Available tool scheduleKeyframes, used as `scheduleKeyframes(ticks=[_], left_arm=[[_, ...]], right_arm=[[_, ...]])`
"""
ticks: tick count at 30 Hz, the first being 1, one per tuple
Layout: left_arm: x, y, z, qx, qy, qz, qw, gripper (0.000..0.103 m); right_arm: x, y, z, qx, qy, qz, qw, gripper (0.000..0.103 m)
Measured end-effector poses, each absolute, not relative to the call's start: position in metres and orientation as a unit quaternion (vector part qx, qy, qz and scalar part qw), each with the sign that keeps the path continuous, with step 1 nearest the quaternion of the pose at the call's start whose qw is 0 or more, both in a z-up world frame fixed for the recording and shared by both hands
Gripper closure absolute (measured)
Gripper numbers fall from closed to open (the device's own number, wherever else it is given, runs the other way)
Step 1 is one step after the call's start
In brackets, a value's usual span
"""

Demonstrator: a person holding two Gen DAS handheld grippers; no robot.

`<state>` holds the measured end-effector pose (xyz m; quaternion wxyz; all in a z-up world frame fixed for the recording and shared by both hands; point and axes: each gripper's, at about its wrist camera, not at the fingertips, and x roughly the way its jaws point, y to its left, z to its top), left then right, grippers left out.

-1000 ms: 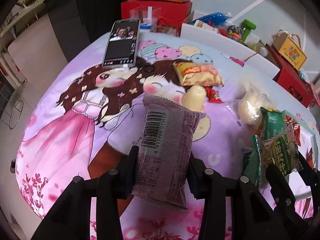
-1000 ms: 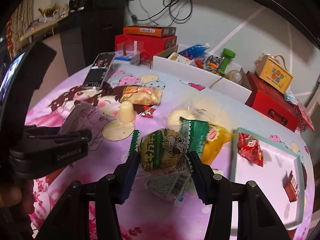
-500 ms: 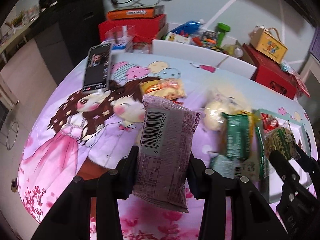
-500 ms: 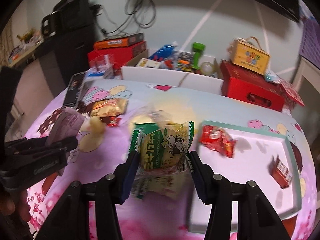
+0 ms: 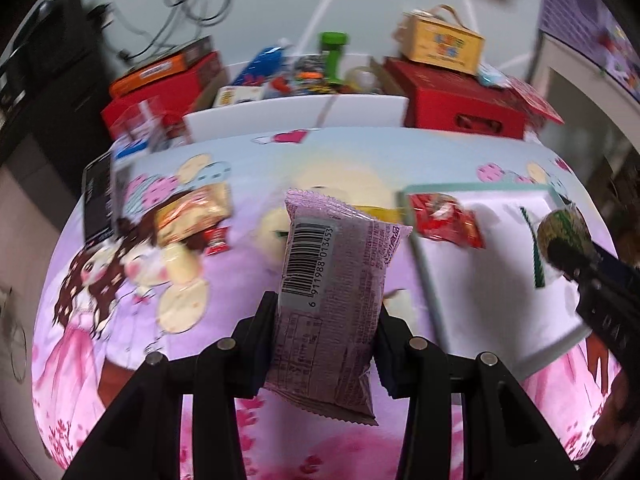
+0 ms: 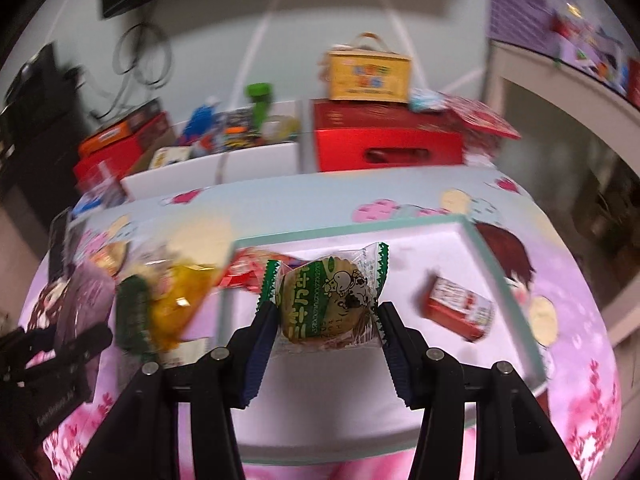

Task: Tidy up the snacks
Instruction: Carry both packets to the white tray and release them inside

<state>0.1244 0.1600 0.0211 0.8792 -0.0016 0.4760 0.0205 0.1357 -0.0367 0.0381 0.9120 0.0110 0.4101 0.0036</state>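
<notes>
Gripping a purple barcoded snack packet [image 5: 336,292], the left gripper [image 5: 326,320] is held beside the white tray [image 6: 486,256]; a green-edged cookie packet [image 6: 326,300] is clamped by the right gripper [image 6: 327,322] above that tray.

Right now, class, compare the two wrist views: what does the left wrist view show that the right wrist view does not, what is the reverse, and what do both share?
Only the left wrist view shows the barcode side of the purple packet clamped in the left gripper.

Only the right wrist view shows the small red box lying in the tray.

Both show the green cow-print snack held by the right gripper, the red wrapper in the tray, and the yellow handled box behind the table.
</notes>
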Motion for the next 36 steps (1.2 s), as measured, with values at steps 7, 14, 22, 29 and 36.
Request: scheduleKeyframes(ticks=[7,14,22,29,36], left_arm=[[0.132,0.113,0.017,0.029,0.481,-0.025,0.876,0.058],[0.136,0.069,0.009,0.046,0.488,-0.070,0.869,0.058],[0.139,0.041,-0.004,0.064,0.500,-0.091,0.859,0.058],[0.142,0.035,-0.020,0.069,0.519,-0.094,0.847,0.058],[0.143,0.029,-0.031,0.081,0.528,-0.099,0.840,0.057]], right_arm=[[0.133,-0.093,0.040,0.044,0.410,-0.055,0.910,0.048],[0.126,-0.129,0.042,0.069,0.407,-0.094,0.906,0.048],[0.128,-0.139,0.032,0.077,0.428,-0.102,0.895,0.048],[0.137,-0.136,0.009,0.085,0.462,-0.090,0.878,0.048],[0.141,-0.136,-0.008,0.095,0.490,-0.094,0.861,0.046]])
